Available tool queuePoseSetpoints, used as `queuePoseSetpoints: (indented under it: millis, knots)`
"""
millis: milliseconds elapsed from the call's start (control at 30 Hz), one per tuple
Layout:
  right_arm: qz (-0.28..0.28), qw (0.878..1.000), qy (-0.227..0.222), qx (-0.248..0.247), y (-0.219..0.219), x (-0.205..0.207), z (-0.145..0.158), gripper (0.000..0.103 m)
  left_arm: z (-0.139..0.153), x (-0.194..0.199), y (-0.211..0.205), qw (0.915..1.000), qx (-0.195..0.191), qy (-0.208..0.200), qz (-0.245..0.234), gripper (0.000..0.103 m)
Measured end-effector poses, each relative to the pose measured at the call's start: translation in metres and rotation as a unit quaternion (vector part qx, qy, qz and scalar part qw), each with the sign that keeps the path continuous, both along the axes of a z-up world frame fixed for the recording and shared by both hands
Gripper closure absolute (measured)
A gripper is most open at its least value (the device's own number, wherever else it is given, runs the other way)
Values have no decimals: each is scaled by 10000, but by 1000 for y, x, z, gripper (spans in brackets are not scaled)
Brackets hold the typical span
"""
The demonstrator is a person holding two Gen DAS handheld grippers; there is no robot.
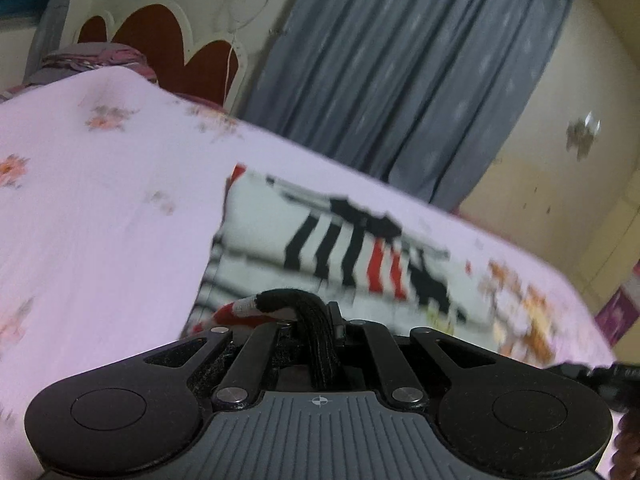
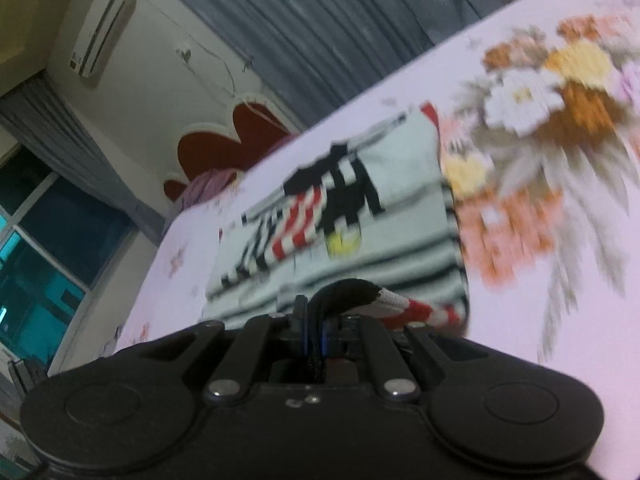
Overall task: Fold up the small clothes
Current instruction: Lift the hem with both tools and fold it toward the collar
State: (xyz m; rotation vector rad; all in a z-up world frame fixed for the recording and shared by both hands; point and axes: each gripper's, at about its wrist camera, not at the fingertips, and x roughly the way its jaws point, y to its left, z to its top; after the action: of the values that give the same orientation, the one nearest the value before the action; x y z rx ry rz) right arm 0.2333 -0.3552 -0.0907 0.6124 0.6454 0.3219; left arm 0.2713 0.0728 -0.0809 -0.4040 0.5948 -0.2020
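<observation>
White shirt with black and red stripes on a pale pink flowered bedsheet.

The shirt (image 1: 328,248) is white with thin grey lines, a black-and-red striped print and a small yellow patch; its edge is red and white. The bedsheet (image 1: 100,200) carries orange, white and yellow flowers. The curtain (image 1: 400,72) is grey-blue, the headboard (image 1: 160,40) dark red edged cream, the tongs (image 1: 320,320) black.

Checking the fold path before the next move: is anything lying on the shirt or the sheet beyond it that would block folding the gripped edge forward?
Nothing visible does. The left gripper and right gripper each pinch the striped shirt's near hem. Its printed top and the floral bedsheet beyond it carry no other object.
</observation>
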Motion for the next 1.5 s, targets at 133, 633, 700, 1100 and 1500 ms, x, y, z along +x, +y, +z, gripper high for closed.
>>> queuePoseSetpoints:
  millis: [133,633,700,1100,1500]
  knots:
    - [-120,9999,-42,-18,-7,48,14,97,6,56,0,9996,-277,-16,3,99]
    - [-484,9948,878,167,-13,255,-34,96,-54,276,-19,9911,-474,1216,-255,99]
    - [-436,9932,1053,251,-14,276,-44,89,-62,291,-21,9896,-689,1173,-461,98]
    - [-731,9962,222,-409,-23,275,-26,48,-56,308,-12,9960,-148,494,-733,20]
    - [315,9536,371,-2971,49,299,-42,95,-65,322,-67,9625,2260,552,-1395,98]
